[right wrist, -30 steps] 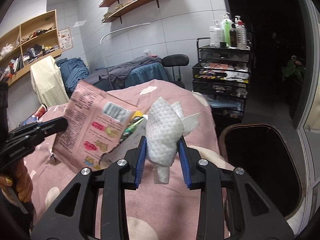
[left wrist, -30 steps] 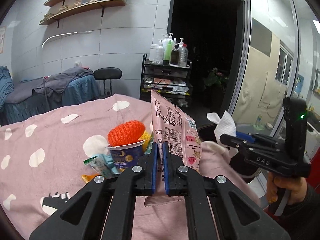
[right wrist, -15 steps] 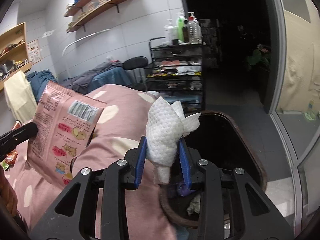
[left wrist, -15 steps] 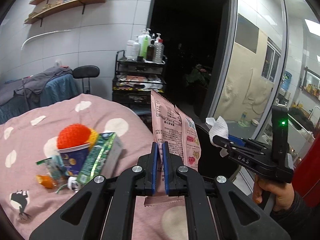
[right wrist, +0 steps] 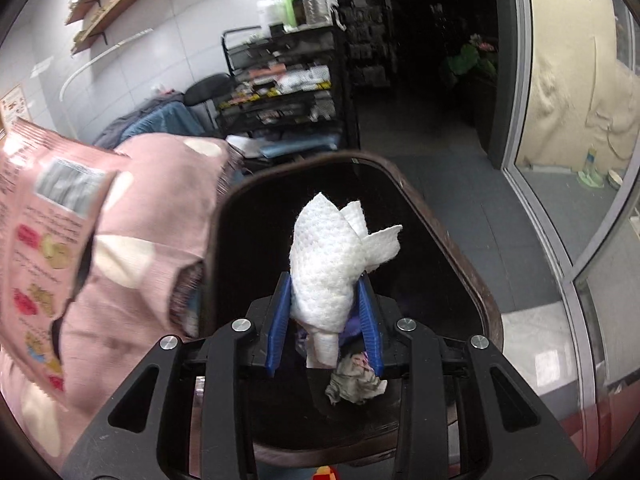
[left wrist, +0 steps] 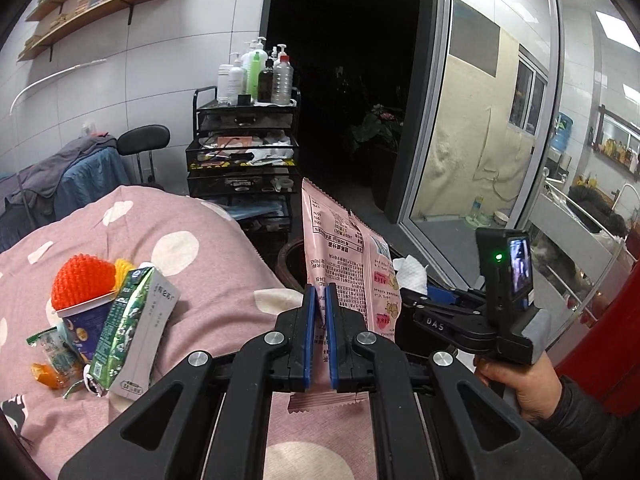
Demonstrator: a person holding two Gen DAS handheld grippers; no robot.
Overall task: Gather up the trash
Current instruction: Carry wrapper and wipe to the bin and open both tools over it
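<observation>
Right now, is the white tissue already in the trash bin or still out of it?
Out: the right tongs grip the white tissue above the open trash bin.

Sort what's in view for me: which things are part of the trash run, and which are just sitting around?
Job:
- pink snack bag, clamped in left gripper
- white tissue, clamped in right gripper
- dark bin, under the tissue
- green carton, cup and wrappers on the pink bedcover

Bystanders:
- black cart with bottles
- wall shelves
- chair
</observation>
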